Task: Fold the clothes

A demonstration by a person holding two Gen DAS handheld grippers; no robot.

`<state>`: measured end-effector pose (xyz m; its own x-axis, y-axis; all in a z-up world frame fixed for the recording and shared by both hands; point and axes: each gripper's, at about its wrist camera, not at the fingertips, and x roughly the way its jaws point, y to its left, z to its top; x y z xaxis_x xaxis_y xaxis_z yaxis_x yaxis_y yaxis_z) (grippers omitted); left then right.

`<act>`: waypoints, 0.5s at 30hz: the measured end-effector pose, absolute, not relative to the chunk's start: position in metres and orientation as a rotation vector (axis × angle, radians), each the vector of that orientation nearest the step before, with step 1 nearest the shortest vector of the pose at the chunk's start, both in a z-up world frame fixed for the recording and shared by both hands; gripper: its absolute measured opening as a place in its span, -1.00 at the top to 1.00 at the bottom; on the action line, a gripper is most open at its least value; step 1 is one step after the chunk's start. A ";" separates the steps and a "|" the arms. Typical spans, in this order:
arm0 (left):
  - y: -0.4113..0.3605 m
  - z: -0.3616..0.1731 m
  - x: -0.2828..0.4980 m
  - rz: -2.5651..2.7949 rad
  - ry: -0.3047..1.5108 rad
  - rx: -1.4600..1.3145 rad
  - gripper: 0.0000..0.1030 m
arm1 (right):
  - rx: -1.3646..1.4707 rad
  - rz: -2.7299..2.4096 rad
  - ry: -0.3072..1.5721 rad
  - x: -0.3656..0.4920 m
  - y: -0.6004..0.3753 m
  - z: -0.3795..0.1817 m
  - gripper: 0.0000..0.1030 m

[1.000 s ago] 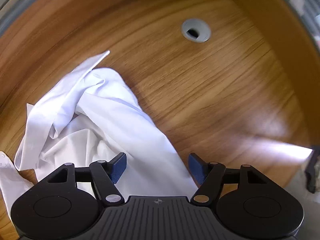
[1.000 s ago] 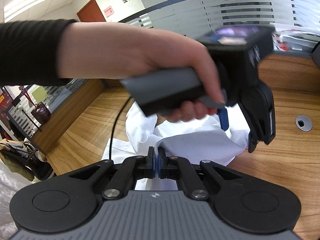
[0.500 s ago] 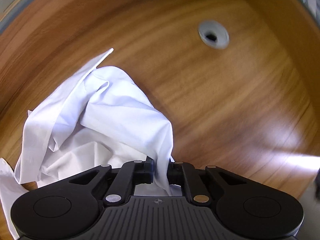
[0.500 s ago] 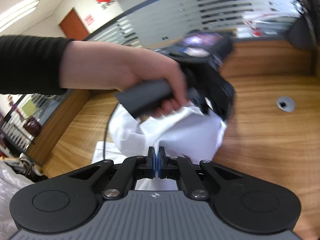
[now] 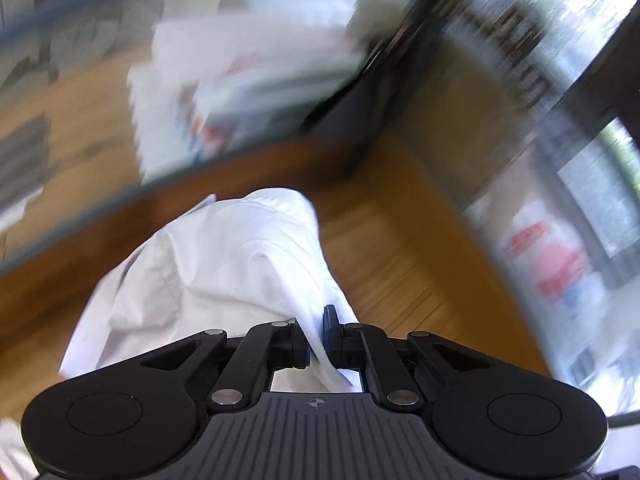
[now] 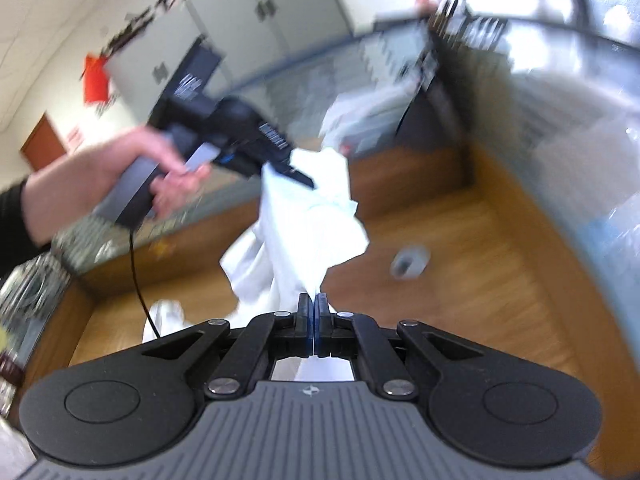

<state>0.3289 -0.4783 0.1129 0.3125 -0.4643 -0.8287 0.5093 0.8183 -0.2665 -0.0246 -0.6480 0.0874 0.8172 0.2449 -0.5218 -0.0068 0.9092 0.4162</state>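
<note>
The left tongs are pressed together on a fold of the white garment, with the cloth pinched between the two pads and a strip of it running back through the gap toward the camera. The right tongs are likewise clamped tight on another part of the same white garment, the blue-edged pads meeting on a thin edge of fabric that rises from them.

In the right wrist view the cloth stretches up and away from the right tongs to the left tongs, which sit higher and to the left, gripped by the person's left hand with a dark sleeve at the wrist. A black cable hangs down from that handle. The garment bunches between the two tongs, and a lower part of it trails down toward the wooden bench on the near left; whether it touches the surface cannot be told.

A round grey cable grommet sits in the bench to the right of the cloth. Beyond the bench stands a glass partition, and further off grey cabinets. Everything away from the tongs is heavily blurred.
</note>
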 end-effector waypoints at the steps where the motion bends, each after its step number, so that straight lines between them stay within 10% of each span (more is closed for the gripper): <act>1: -0.479 0.129 0.327 -0.663 1.036 0.034 0.85 | 0.414 0.130 0.572 -0.029 -0.653 0.100 0.99; 8: -0.410 0.207 0.310 -0.723 0.857 -0.095 0.85 | 0.366 0.235 0.454 -0.036 -0.629 0.167 0.98; 15: -0.259 0.166 0.286 -0.599 0.919 -0.196 0.85 | 0.324 0.451 0.539 -0.014 -0.524 0.150 0.99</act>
<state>0.2859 -0.2591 0.1656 0.4582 -0.5636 -0.6873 0.4016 0.8211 -0.4056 -0.0139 -0.5243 0.1495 0.7652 0.4903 -0.4172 -0.3241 0.8534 0.4082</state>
